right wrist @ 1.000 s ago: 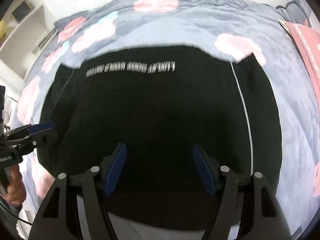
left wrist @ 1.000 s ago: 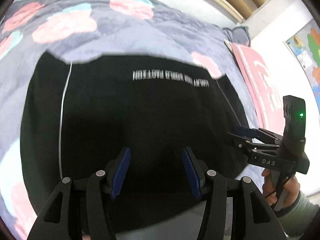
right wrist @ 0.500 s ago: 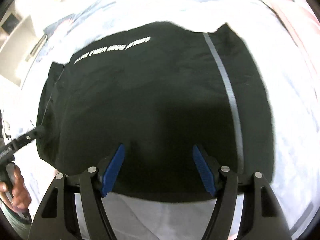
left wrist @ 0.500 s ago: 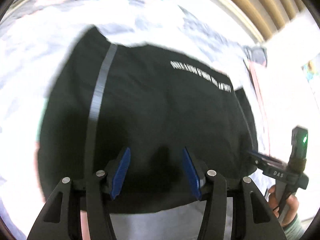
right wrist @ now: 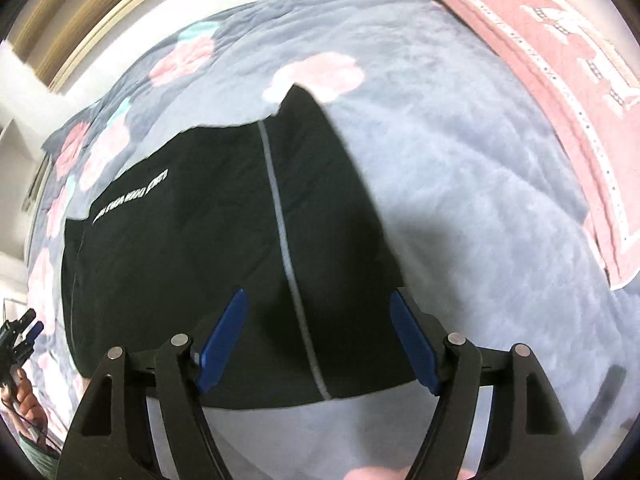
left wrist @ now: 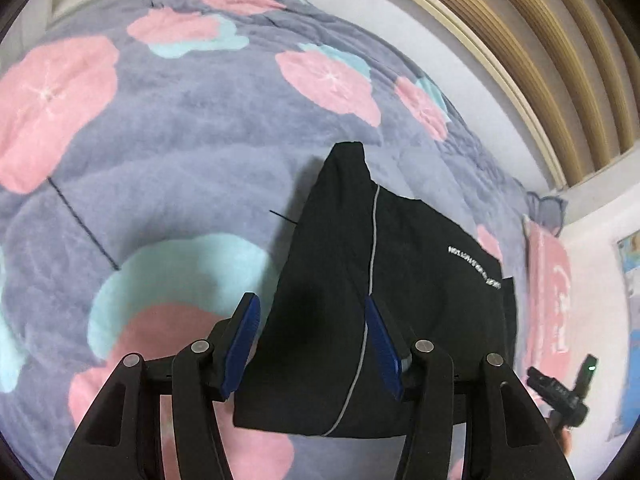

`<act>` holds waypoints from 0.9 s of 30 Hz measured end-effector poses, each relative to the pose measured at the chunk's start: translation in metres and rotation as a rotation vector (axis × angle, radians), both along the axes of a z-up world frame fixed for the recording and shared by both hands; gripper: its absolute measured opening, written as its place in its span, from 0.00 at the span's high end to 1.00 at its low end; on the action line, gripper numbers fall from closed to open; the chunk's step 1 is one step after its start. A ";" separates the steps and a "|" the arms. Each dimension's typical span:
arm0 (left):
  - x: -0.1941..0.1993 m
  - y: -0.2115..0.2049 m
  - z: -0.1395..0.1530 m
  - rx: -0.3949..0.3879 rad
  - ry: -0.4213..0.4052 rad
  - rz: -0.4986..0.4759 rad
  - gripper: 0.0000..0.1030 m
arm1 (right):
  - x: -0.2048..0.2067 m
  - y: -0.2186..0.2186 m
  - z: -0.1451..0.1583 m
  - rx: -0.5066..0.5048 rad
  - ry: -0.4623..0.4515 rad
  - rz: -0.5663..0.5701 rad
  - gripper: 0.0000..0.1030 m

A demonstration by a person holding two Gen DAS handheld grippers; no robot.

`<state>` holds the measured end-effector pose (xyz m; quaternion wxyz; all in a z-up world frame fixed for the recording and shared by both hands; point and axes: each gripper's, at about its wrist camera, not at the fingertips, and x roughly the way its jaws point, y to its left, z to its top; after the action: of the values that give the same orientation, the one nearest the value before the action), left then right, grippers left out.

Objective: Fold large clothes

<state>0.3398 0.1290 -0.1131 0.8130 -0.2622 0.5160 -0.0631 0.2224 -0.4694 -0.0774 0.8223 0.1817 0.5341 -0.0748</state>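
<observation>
One black garment [left wrist: 400,288], folded into a broad block, lies on the grey floral quilt [left wrist: 180,152]. In the left wrist view it fills the lower centre and right; in the right wrist view it spreads from the left edge to the lower centre. It carries one line of white lettering [right wrist: 132,196] and thin pale stripes: one [left wrist: 370,280] runs down the left wrist view, one [right wrist: 286,256] down the right wrist view, and a fainter one hugs the cloth's left edge there.

Two grippers are in play. The left gripper [left wrist: 312,344] hovers with its two blue pads apart, black cloth showing between them but neither pad pressing on it. The right gripper [right wrist: 320,340] has just been opening wider, its pads well apart over the garment's near edge, gripping nothing. Each gripper also shows small at the other view's lower edge, with one hand [right wrist: 28,396] visible at lower left of the right wrist view.

One pink mat [right wrist: 560,80] with white figures lies at upper right. Wooden slats [left wrist: 540,48] line the upper right of the left wrist view.

Against a second ago, the garment has slid sideways in both views: then it filled the frame centre, now quilt fills the left of the left wrist view and the right of the right wrist view. The lettering has tilted too.
</observation>
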 end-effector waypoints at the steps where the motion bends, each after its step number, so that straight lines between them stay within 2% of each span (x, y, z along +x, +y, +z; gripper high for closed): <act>1: 0.004 0.003 -0.005 -0.017 0.011 0.004 0.45 | 0.003 -0.004 -0.001 -0.006 0.000 -0.002 0.24; 5: 0.020 0.003 -0.024 -0.048 0.061 0.008 0.45 | 0.014 -0.015 -0.009 -0.007 0.003 -0.006 0.24; 8: 0.032 0.004 -0.037 -0.078 0.086 0.003 0.45 | 0.023 -0.024 -0.019 0.029 0.003 -0.013 0.24; 13: 0.053 -0.002 -0.057 -0.080 0.119 -0.021 0.45 | 0.042 -0.034 -0.038 0.106 -0.003 0.016 0.24; 20: 0.076 -0.008 -0.099 -0.253 0.207 -0.082 0.45 | 0.068 -0.037 -0.075 0.156 0.065 0.119 0.24; 24: 0.082 -0.011 -0.115 -0.282 0.235 -0.079 0.38 | 0.078 -0.046 -0.095 0.262 0.099 0.131 0.16; 27: 0.085 -0.016 -0.117 -0.284 0.229 -0.073 0.35 | 0.087 -0.052 -0.111 0.392 0.116 0.138 0.15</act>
<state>0.4251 0.1133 -0.2304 0.7009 -0.3612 0.6001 -0.1345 0.3093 -0.5212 -0.1883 0.7421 0.2968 0.5961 0.0765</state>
